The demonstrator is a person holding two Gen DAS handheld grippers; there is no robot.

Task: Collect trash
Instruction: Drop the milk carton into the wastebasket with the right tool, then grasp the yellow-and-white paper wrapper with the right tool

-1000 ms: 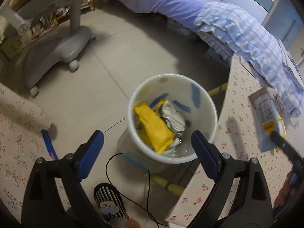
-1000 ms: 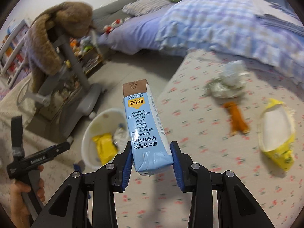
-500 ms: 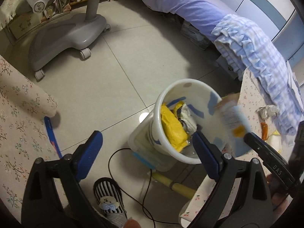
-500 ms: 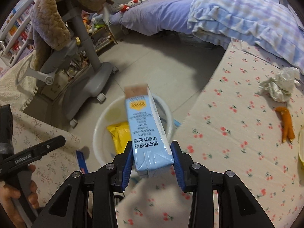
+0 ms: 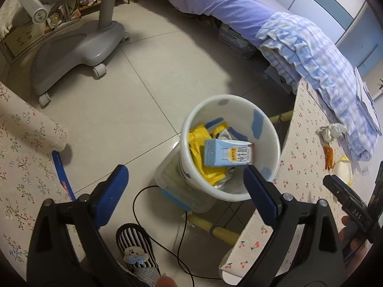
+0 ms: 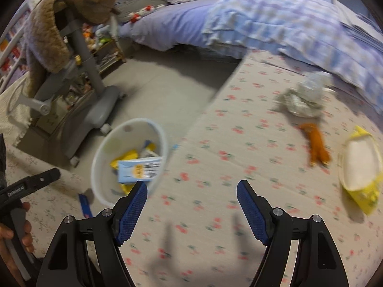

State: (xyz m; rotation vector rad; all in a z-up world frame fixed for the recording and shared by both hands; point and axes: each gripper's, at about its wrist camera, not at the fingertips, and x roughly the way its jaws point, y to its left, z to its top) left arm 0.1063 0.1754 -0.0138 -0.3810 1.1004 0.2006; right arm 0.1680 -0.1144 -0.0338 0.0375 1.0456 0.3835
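One white bin (image 5: 229,192) on the floor beside the table (image 5: 304,167) edge, one blue milk carton (image 5: 227,153) lying on its side inside it on top of a yellow wrapper (image 5: 198,143) and some crumpled silver scrap. Still on the table: three pieces, a crumpled tissue wad (image 6: 304,95), an orange peel strip (image 6: 316,143) just beside it, and a yellow-rimmed wrapper (image 6: 359,167) near the right edge. Left claw (image 5: 184,186) is released, jaws wide apart, nothing between them, hanging over the floor with the bin just ahead of its right finger. Right claw (image 6: 191,205) is also released and holding nothing, over the cherry-print table, bin ahead to its left. Around: one grey wheeled chair base (image 5: 79,47) with a brown plush toy (image 6: 59,19) draped on the chair, a bed (image 5: 215,2) with a checked blanket (image 5: 323,62), a black cable (image 5: 177,234) on the floor, one striped slipper (image 5: 136,248) at the bottom edge. Table edge cuts off the bin's far side in the right wrist view, which is motion-blurred; carton print is unreadable. Bin bottom is hidden under the trash.
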